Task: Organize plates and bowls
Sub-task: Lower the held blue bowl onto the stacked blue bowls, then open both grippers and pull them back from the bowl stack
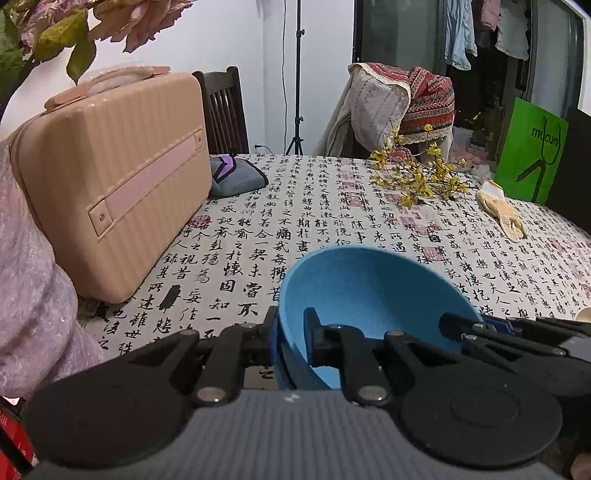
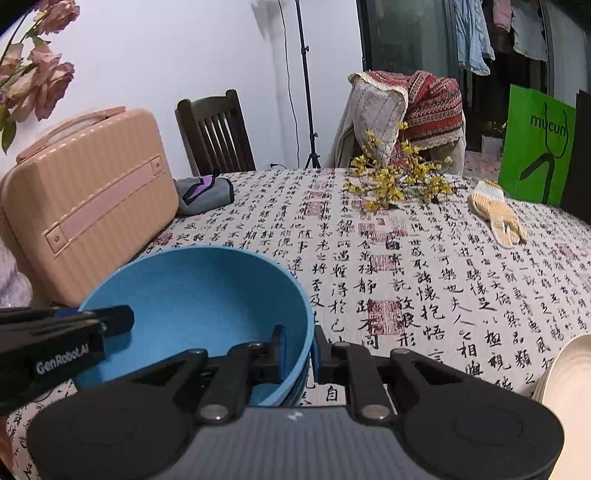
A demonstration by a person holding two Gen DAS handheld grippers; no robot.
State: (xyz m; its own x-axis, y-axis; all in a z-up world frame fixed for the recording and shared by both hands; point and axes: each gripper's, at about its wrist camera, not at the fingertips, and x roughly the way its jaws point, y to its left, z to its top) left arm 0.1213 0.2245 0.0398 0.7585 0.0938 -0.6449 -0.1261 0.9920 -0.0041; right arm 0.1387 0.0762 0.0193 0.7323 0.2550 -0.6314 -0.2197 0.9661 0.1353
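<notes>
Between my two hands sits the round blue plastic bowl [image 1: 362, 295]: left hand-held gripper [image 1: 291, 332] pinches its left rim, right hand-held gripper [image 2: 299, 350] pinches its right rim, both closed on it.

The room is evenly lit by soft, cool indoor light, bright enough that the printed characters on the counter [image 1: 332, 206] read sharply in both views. The white wall [image 2: 166, 55] at the upper left glows pale without burning out. Shadows are faint: a thin dark band lies under the pink case [image 1: 110, 184], and a soft one inside the blue bowl [image 2: 207, 302]. Small glints sit on the metal pins of each black tool. The doorway with hanging clothes [image 1: 480, 37] at the upper right is dim. The fisheye bends the light stand [image 2: 306, 92] and curves the counter's far edge; frame corners darken and the flowers [image 1: 110, 22] at the upper left look slightly soft.
</notes>
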